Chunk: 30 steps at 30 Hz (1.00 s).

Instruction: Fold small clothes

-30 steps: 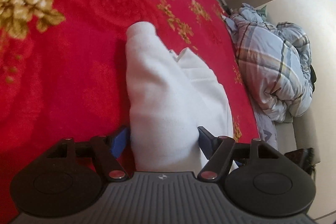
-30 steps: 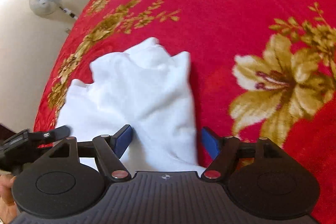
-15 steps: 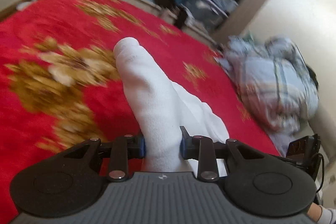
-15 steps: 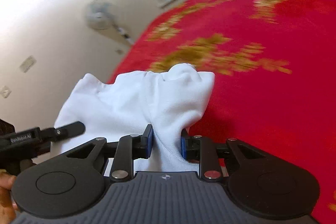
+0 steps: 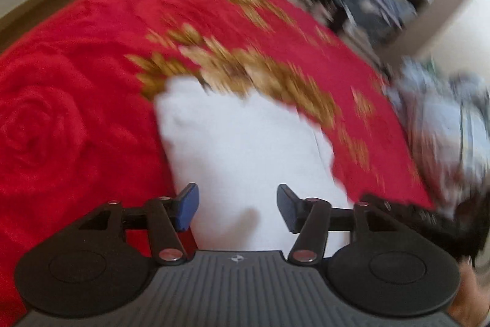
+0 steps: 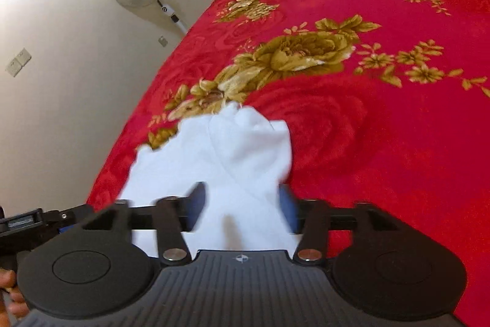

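The red bed fills the room's middle, gold flowers across it, and the white garment lies near its edge in a loose, partly folded heap. In the left wrist view it is a broad pale slab running away from the tongs, heavily blurred.

What could go wrong, as I judge it: both tongs have let go over cloth that is bunched rather than flat, so the fold may slump or spring open. The far end peaks up in soft lumps, and a fold laid over those would come out crooked. The garment also sits close to the bed's side, so a careless tug might drag it off. Any new grab that catches only the top layer would pull the fold apart.

The left gripper has just been opening; its blue pads stand spread, cloth between them, neither pressing it. The right gripper has likewise just been opening; its pads are blurred but wide, straddling a ridge of the garment without pinching. Nothing is held by either.
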Tool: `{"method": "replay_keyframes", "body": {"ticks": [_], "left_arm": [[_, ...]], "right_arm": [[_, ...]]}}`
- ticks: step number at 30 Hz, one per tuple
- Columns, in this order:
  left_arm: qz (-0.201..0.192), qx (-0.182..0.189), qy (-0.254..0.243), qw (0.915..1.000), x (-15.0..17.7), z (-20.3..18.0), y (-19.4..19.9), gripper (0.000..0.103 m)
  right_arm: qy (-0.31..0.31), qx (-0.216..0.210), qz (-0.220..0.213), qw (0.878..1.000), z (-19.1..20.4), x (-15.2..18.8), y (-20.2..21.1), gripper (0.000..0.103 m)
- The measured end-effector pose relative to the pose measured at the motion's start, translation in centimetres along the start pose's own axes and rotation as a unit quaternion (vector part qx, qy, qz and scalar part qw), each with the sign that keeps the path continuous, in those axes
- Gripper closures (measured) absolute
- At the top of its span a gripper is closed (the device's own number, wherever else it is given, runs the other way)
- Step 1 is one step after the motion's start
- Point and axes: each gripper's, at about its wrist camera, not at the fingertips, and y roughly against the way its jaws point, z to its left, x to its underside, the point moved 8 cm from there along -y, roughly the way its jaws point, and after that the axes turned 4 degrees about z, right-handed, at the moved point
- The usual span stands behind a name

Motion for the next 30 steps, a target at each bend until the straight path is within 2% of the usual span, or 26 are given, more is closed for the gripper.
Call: {"method": "replay_keyframes", "body": {"ticks": [2,4,7,12,14,16,18,19,21,23,25,28,30], "left_arm": [[0.041,-0.026,-0.019,0.9986,2.2,-0.1,-1.7,0.037],[0.067,-0.062,-0.043,0.9949,4.0,0.4,-3.0,0.046],[0.063,-0.053,-0.032,0.9961,5.1,0.9,-2.8,0.05],[0.076,-0.078,-0.039,0.9932,7.0,0.9,-1.5,0.047],[0.074,-0.108,-0.039,0.9907,7.0,0.4,0.6,0.046],[0.023,-0.154,-0.062,0.9859,7.1,-1.3,4.9,0.04],[-0.044,-0.188,-0.087,0.9773,7.4,-3.4,9.0,0.023],[-0.092,-0.203,-0.1,0.9698,7.9,-4.9,11.7,0.012],[-0.155,-0.219,-0.112,0.957,9.3,-7.1,15.7,0.002],[-0.202,-0.216,-0.113,0.9484,11.3,-9.5,19.2,0.0],[-0.238,-0.21,-0.102,0.9428,13.8,-11.4,21.7,0.0],[-0.263,-0.204,-0.082,0.9394,17.7,-13.4,22.6,0.0],[-0.273,-0.221,-0.076,0.9332,19.8,-14.0,21.6,0.0]], "right_arm": [[0.019,0.023,0.031,0.999,-0.7,1.7,-1.1,0.044],[0.019,0.057,0.053,0.997,-1.8,3.1,-1.7,0.046],[-0.002,0.051,0.048,0.998,-2.7,3.7,-0.9,0.046],[0.069,0.106,0.077,0.989,-2.8,5.4,0.8,0.048],[0.081,0.126,0.078,0.986,-2.9,5.5,2.6,0.048],[0.109,0.144,0.051,0.982,-2.5,5.3,5.5,0.048],[0.134,0.133,0.008,0.982,-1.3,4.9,8.5,0.048],[0.143,0.129,-0.015,0.981,-0.4,5.0,10.3,0.044],[0.163,0.13,-0.072,0.975,1.4,5.4,15.1,0.03],[0.175,0.139,-0.128,0.966,2.9,5.9,19.4,0.019],[0.183,0.138,-0.172,0.958,4.0,6.9,23.2,0.015],[0.187,0.13,-0.214,0.95,5.1,8.8,26.8,0.007],[0.197,0.13,-0.223,0.946,5.2,10.4,27.0,0.006]]}}
